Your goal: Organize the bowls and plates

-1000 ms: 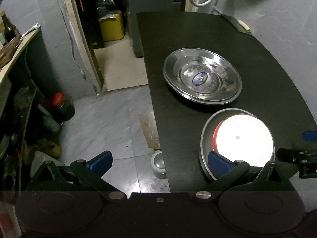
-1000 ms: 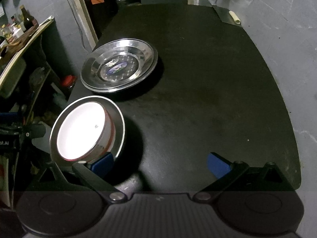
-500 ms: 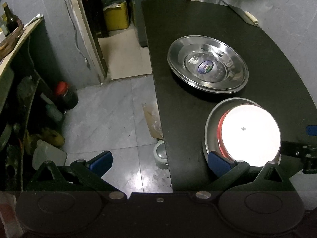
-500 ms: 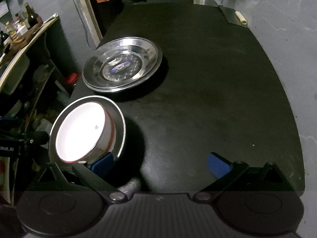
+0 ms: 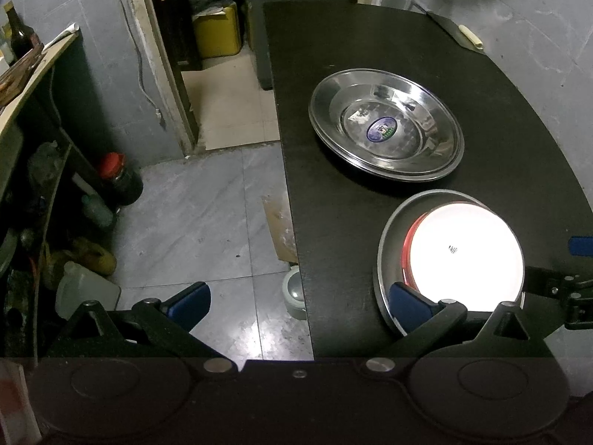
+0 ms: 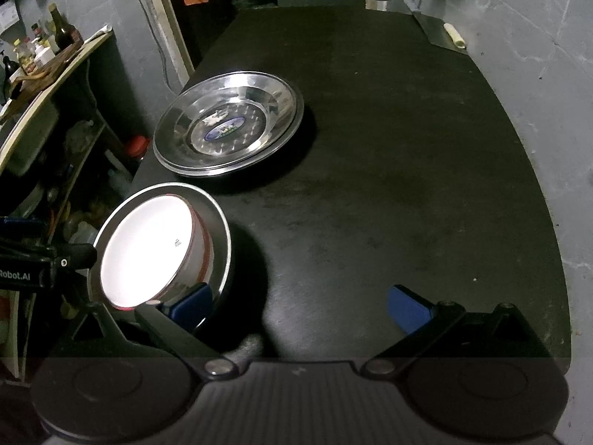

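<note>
Plates and bowls sat in two groups near the left edge of the dark tabletop [image 6: 389, 148]: a wide steel plate [image 5: 385, 126] with an oval sticker at its centre, seemingly two nested, judging by the doubled rim, and just nearer the camera a white bowl with a red rim [image 5: 465, 248] resting inside a smaller steel dish [image 5: 385, 252]. The two groups lay close together but did not touch. The left claw [image 5: 296, 298] stood wide apart and empty, one blue pad hanging over the grey floor off the tabletop's edge, the other just at the near rim of the dish. The right claw [image 6: 302, 306] was likewise spread and holding nothing, its left pad beside the dish's near rim and its right pad over bare tabletop. The step in hand looked like gathering the bowl-and-dish set. To do it well, one claw should straddle the dish's rim squarely, one pad inside and one outside, and close firmly, since thin polished steel would likely slip. The lift should stay level so the bowl does not slide, and it should move away from the edge. A cleaver [image 6: 437, 31] lay well apart at the far corner.
</note>
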### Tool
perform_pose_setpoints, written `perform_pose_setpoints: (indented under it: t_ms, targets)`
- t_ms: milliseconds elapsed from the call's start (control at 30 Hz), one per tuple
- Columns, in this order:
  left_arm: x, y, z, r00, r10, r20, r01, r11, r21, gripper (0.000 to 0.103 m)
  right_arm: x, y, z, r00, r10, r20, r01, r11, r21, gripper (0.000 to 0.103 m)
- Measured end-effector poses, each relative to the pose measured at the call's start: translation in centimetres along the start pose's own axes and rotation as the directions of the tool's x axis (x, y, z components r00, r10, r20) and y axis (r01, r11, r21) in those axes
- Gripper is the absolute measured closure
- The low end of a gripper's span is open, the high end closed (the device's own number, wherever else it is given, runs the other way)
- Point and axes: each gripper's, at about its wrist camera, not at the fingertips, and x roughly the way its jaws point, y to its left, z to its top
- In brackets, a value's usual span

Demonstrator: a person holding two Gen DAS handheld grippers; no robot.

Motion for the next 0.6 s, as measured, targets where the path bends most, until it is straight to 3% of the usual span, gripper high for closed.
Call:
perform_pose_setpoints:
  t_ms: [600]
  targets:
    - [1.7, -1.1, 0.1, 0.999, 0.019, -0.034, -0.017, 0.998, 0.061, 0.001, 1.5, 0.8, 0.3, 1.000, 0.012, -0.025, -0.013, 0.999, -0.049, 0.000]
